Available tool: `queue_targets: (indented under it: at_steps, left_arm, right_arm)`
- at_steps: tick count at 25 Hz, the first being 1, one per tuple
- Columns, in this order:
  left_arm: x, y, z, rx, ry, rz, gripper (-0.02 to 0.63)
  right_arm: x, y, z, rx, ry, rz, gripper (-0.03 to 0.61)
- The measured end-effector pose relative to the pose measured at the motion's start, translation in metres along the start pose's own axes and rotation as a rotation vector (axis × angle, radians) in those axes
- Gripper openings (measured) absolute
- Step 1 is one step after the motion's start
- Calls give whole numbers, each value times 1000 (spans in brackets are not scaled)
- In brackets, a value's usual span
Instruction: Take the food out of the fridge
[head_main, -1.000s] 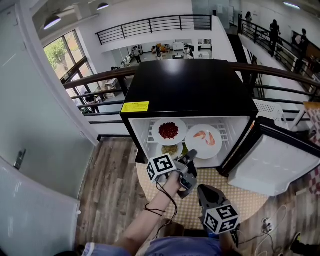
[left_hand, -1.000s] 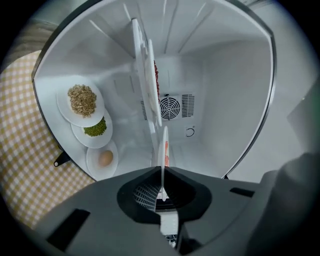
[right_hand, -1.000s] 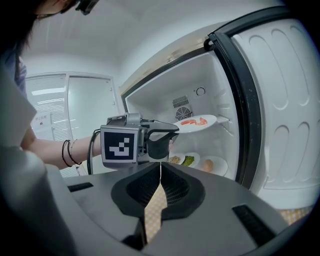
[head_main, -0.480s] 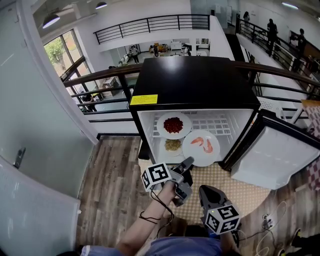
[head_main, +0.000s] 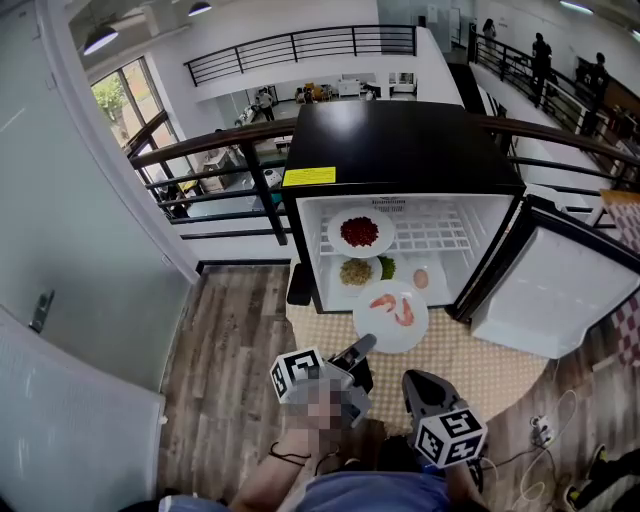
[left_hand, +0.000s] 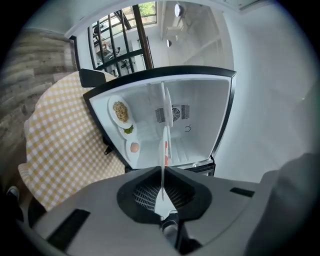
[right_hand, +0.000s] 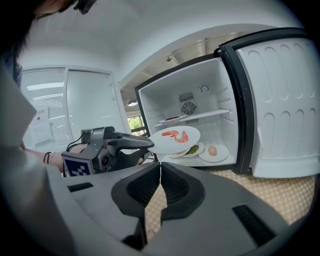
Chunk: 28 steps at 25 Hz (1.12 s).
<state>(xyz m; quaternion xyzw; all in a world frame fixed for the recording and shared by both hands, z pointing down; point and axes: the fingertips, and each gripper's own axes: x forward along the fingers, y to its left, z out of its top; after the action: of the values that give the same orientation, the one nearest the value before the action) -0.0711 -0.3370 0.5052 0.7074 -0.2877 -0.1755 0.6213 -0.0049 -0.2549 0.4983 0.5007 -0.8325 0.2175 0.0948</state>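
1. The shrimp plate (head_main: 391, 315) is out of the fridge (head_main: 400, 150), held level in the air above the checked mat (head_main: 480, 360), in front of the open door (head_main: 560, 300).
2. Your left gripper (head_main: 362, 347) has its fingers clamped on the plate's near rim. The whole plate reaches away from them toward the fridge, with nothing under its far edge.
3. Your right gripper (head_main: 418, 385) hangs just beside the left, fingers closed together on nothing; it is your free hand.
4. Left inside: the red-food plate (head_main: 360, 233) on the wire shelf, and the grain-and-greens plate (head_main: 356, 272) and egg plate (head_main: 421, 278) on the fridge floor.
5. Gripped by one edge, the plate will likely tip forward if your wrist drops, so keep it level.
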Motion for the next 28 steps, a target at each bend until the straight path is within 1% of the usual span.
queue_targets:
  at_steps: [9, 14, 23, 28]
  left_arm:
    - [-94, 40, -29, -27, -20, 54, 28]
    - [-138, 52, -48, -49, -30, 65, 28]
    - [-182, 55, -79, -53, -26, 63, 28]
    - [-190, 55, -96, -47, -5, 68, 28]
  right_arm:
    - [-18, 57, -35, -7, 19, 10, 20]
    - [-32, 89, -58, -1, 30, 17, 20]
    - [-66, 107, -85, 11, 39, -22, 20]
    - [-83, 109, -95, 18, 52, -42, 20]
